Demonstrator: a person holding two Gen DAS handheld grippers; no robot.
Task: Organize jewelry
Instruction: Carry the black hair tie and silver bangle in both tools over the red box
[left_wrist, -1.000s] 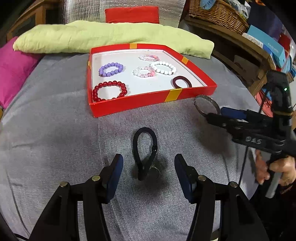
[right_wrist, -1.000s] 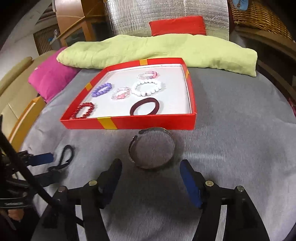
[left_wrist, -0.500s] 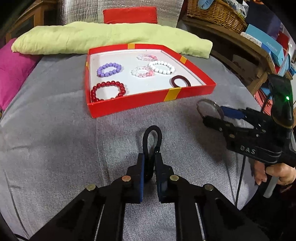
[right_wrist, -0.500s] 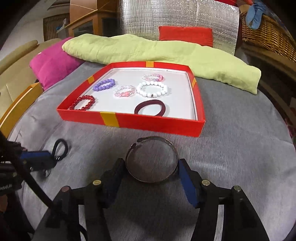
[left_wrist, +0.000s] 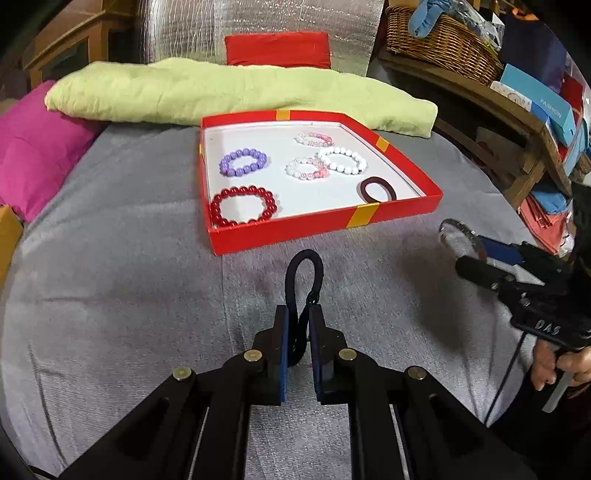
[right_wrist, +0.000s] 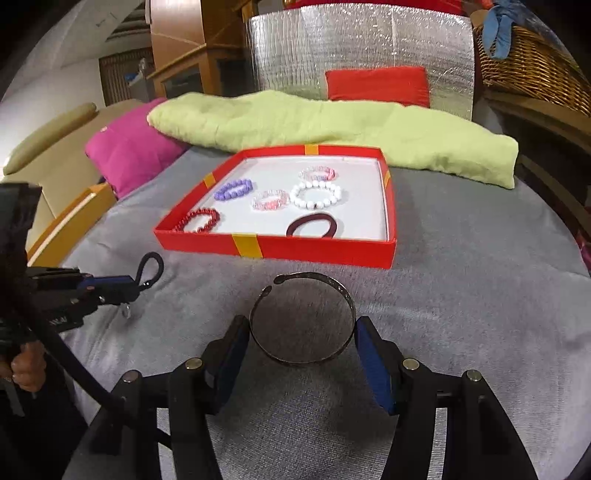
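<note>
Left wrist view is showing the left tongs (left_wrist: 297, 332) squeezing the near end of the thin black loop-shaped hair tie (left_wrist: 303, 280). Its long way is pointing straight ahead of the tongs, toward the flat red cardboard box with yellow stripes (left_wrist: 321, 225). The box is sitting just past the far end of the loop, so I think the next move is a short carry forward and over the near wall.

The right tongs (right_wrist: 301, 343) are sitting apart, one finger on each side of the round dark metal open bangle (right_wrist: 303, 319). The fingers look very close to it, but I cannot tell if they are touching. The bangle's gap is pointing away and to the left. The box is straight ahead of these tongs too.

Both things look about as near to the box as each other, on the grey cloth (right_wrist: 480, 295).
</note>
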